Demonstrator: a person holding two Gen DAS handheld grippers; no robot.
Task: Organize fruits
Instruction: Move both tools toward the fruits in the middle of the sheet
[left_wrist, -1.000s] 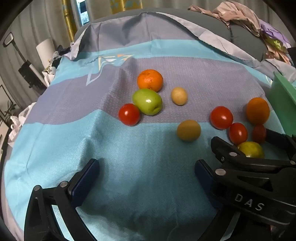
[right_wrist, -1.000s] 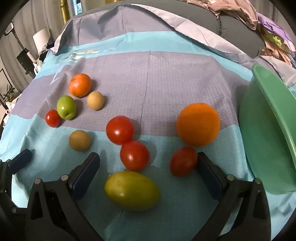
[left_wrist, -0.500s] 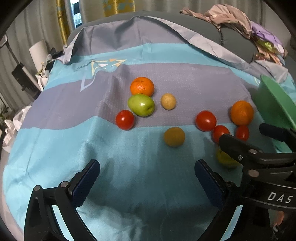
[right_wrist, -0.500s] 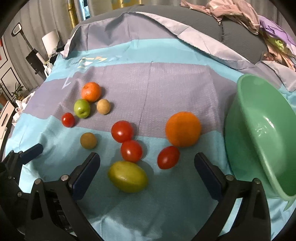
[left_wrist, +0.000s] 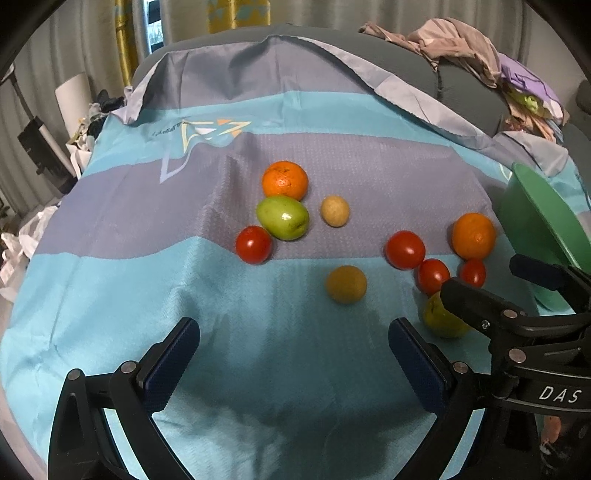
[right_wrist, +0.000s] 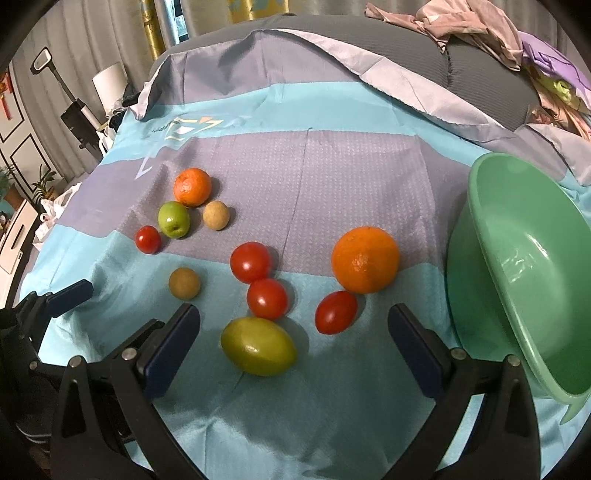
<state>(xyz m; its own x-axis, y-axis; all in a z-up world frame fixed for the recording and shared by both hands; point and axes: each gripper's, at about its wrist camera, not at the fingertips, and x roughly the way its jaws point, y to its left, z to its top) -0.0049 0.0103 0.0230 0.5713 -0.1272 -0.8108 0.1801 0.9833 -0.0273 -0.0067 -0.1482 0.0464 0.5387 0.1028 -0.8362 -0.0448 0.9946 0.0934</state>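
**Fruit handling and grasp points: both hand-held grippers spread, nothing held**

I read the left hand-held gripper (left_wrist: 291, 354) as spread wide and empty, over bare cloth. The right hand-held gripper (right_wrist: 293, 343) is likewise spread and empty, with the mango (right_wrist: 258, 346) between its fingers and the small tomato (right_wrist: 335, 312) just beyond.

Location, right wrist view: the fruit lies loose on the bedsheet (right_wrist: 332, 177). A near cluster sits at centre: the mango, three tomatoes and the big orange (right_wrist: 365, 259). A far cluster sits at 10 o'clock: a second orange (right_wrist: 192, 186), a green fruit (right_wrist: 174, 219), a tomato (right_wrist: 147, 239) and two tan round fruits. The basin (right_wrist: 517, 266) stands at 3 o'clock, tilted, and looks empty.

Handling, as my judgement:
- Tomatoes: light, smooth-skinned, easily bruised. I would close across the widest part with gentle pressure.
- Mango: heavier, glossy, likely slippery. Grip across its short axis.
- Oranges: firm, textured skin, forgiving. The big one needs nearly the full jaw opening.
- Every piece is round and will roll if nudged.

Surface: this is a bed, not a table. The sheet is soft and wrinkled, so I expect it to give under downward pressure.

Room: clothes are piled at 1 o'clock, curtains hang at 12, and clutter sits at 9.
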